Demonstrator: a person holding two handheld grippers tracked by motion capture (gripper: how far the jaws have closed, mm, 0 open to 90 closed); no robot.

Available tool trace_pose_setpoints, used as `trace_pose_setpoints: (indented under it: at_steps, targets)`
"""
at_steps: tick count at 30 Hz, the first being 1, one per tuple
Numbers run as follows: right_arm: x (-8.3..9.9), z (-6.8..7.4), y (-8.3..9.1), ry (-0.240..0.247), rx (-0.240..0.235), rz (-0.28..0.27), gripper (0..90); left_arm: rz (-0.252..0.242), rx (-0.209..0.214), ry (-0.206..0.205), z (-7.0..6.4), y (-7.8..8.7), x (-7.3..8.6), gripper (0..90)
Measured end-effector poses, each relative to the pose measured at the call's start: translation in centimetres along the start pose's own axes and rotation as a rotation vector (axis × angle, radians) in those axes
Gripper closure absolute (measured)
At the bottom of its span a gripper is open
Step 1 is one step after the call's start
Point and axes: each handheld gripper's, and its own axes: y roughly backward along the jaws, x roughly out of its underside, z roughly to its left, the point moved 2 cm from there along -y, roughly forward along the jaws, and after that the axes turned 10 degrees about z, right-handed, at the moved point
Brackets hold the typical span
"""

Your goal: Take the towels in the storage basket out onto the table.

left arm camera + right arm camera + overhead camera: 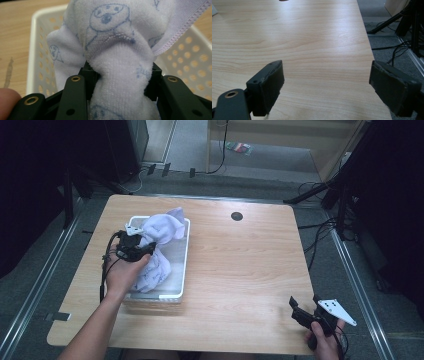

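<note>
A pale lilac towel (161,231) with blue printed faces is bunched in a white perforated basket (183,270) at the left of the wooden table. My left gripper (144,249) is over the basket, shut on the towel. In the left gripper view a thick fold of the towel (120,75) is pinched between the two black jaws, and its stitched hem rises to the upper right. My right gripper (304,302) rests open at the table's front right corner. In the right gripper view the right gripper (325,87) has wide-apart jaws with bare wood between them.
A round black cable hole (237,216) sits near the table's far edge. The table's right edge (372,52) runs close beside the right gripper. Beyond it are grey floor, cables and black stand legs (320,190). Bare wood (245,265) spans the middle.
</note>
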Motion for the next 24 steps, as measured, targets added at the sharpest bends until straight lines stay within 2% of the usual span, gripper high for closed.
trace_pose_setpoints:
  at_steps: [10,13,15,21,24]
  targets:
    - [0.0,0.0,0.0,0.000,0.001,0.000,12.7,-0.178,0.003,0.019,-1.1,4.1,-1.4,57.6]
    - [0.0,0.0,0.0,0.000,0.001,-0.001,12.7,-0.201,-0.013,0.026,-1.7,5.4,-2.0,57.6]
    - [0.0,0.0,0.0,-0.001,-0.001,-0.001,12.7,-0.210,-0.009,0.020,-2.0,6.0,-2.3,57.6]
    - [0.0,0.0,0.0,-0.002,-0.002,-0.002,12.7,-0.232,0.011,0.011,-3.3,6.9,-2.9,57.4]
    - [0.0,0.0,0.0,-0.003,-0.003,-0.003,12.7,-0.228,0.021,0.004,-4.1,7.0,-3.2,57.3]
